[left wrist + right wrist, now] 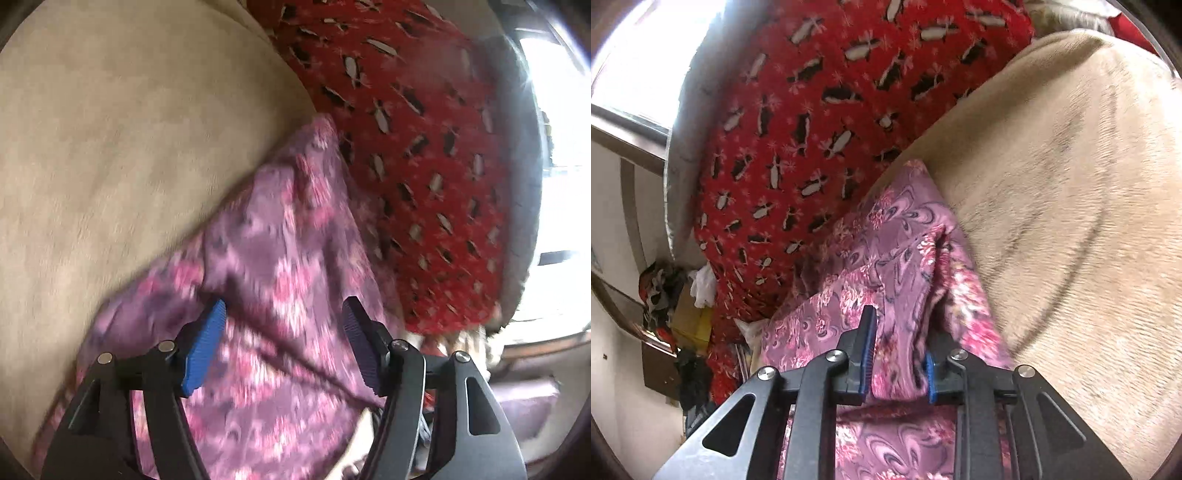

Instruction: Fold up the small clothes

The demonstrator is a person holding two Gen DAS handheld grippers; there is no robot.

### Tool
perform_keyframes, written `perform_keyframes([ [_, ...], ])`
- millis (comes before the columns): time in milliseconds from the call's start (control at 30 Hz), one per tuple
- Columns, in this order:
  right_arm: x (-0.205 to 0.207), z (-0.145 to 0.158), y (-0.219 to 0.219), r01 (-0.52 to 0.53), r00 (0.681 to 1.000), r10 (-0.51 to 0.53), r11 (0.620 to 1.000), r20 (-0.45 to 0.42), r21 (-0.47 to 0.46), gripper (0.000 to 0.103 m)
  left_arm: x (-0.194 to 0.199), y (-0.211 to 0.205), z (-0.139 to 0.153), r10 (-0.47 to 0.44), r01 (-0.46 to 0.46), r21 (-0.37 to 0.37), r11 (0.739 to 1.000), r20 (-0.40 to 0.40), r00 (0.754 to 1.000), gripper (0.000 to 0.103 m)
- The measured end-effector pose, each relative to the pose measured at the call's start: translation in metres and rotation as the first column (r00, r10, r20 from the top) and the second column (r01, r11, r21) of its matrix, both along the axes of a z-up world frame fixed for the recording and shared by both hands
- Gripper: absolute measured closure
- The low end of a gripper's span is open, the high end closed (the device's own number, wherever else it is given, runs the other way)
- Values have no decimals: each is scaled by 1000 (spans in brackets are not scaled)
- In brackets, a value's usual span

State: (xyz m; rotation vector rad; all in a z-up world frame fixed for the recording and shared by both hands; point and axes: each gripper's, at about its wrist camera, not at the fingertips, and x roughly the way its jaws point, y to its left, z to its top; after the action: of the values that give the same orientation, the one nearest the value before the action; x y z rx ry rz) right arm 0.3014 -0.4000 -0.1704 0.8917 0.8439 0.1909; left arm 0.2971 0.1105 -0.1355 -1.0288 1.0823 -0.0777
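A purple garment with pink flowers (280,258) lies on a beige plush surface (122,147). My left gripper (282,345) is open just above the garment, its blue pads spread wide with cloth between and below them. In the right wrist view the same garment (897,258) is bunched in a fold. My right gripper (899,354) is shut on that fold of the purple garment, the cloth pinched between the blue pads. The beige surface (1071,206) lies to its right.
A red blanket with a black and white pattern (413,155) lies beyond the garment, also in the right wrist view (812,129). A bright window (561,166) is at the far right. Cluttered items (676,306) sit by the wall at left.
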Motion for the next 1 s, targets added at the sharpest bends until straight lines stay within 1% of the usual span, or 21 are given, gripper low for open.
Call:
perform_keyframes([
  [33, 9, 4, 4, -7, 1000, 7, 1000, -3, -10, 89, 5, -1, -1, -3, 3, -3, 1000, -13, 1000, 68],
  [67, 15, 10, 9, -21, 999, 22, 1000, 24, -4, 97, 12, -2, -3, -27, 27, -6, 1000, -36, 999, 103],
  [133, 11, 34, 9, -27, 988, 25, 1000, 150, 12, 97, 10, 2, -1, -20, 21, 33, 999, -29, 999, 103],
  [200, 7, 46, 5, -19, 975, 19, 1000, 223, 0, 97, 3, 5, 0, -11, 13, 105, 994, -17, 1000, 103],
  [233, 9, 41, 4, -24, 980, 30, 999, 199, -36, 97, -2, 6, -5, -12, 15, 112, 994, -32, 999, 103],
  [300, 17, 16, 6, -60, 996, 66, 993, 52, -103, 96, -9, 11, -20, 2, 8, 129, 992, -82, 997, 103],
  [333, 19, -8, 8, -103, 993, 93, 985, -76, -136, 97, -15, 16, -29, 4, 8, 117, 993, -100, 995, 103],
  [367, 13, -14, 5, -106, 993, 99, 989, -69, -108, 99, -19, 20, -33, 7, 1, 83, 997, -98, 995, 103],
  [433, -2, -1, -3, -37, 999, 35, 993, -27, -108, 90, -30, 28, -31, 18, -15, 39, 999, -84, 996, 103],
  [500, -16, 20, -7, 39, 999, -34, 985, 34, -166, 89, -38, 29, -19, 17, -15, 44, 999, -39, 999, 103],
  [533, -27, 38, -9, 89, 991, -67, 978, 119, -189, 89, -38, 26, -7, 4, -3, 73, 997, -10, 1000, 103],
  [567, -31, 45, -8, 102, 986, -72, 975, 152, -196, 89, -37, 23, 0, -2, 1, 95, 995, 6, 1000, 103],
  [600, -32, 57, -4, 102, 980, -63, 973, 189, -205, 89, -32, 17, 10, -19, 16, 144, 989, 24, 1000, 103],
  [633, -29, 63, 2, 82, 979, -39, 974, 202, -210, 89, -27, 11, 16, -35, 29, 183, 983, 29, 999, 103],
  [667, -26, 67, 9, 61, 978, -16, 975, 206, -216, 88, -22, 5, 18, -46, 39, 200, 979, 30, 998, 98],
  [700, -17, 71, 23, 5, 979, 39, 976, 198, -218, 88, -17, 0, 15, -59, 53, 197, 979, 21, 998, 89],
  [767, 3, 72, 49, -91, 977, 131, 970, 169, -226, 83, -10, -3, 2, -62, 63, 144, 988, -12, 998, 75],
  [800, 21, 71, 74, -181, 967, 218, 952, 132, -246, 80, -10, -3, -6, -56, 58, 107, 993, -26, 998, 75],
  [833, 30, 70, 90, -231, 957, 267, 938, 115, -259, 80, -10, -2, -15, -46, 49, 76, 996, -39, 998, 75],
  [900, 60, 68, 137, -370, 912, 403, 888, 73, -272, 80, -15, 0, -21, -35, 38, 70, 997, -40, 999, 75],
  [1000, 93, 66, 192, -491, 853, 520, 828, 44, -272, 79, -21, 10, -25, -33, 34, 15, 999, -20, 999, 75],
])
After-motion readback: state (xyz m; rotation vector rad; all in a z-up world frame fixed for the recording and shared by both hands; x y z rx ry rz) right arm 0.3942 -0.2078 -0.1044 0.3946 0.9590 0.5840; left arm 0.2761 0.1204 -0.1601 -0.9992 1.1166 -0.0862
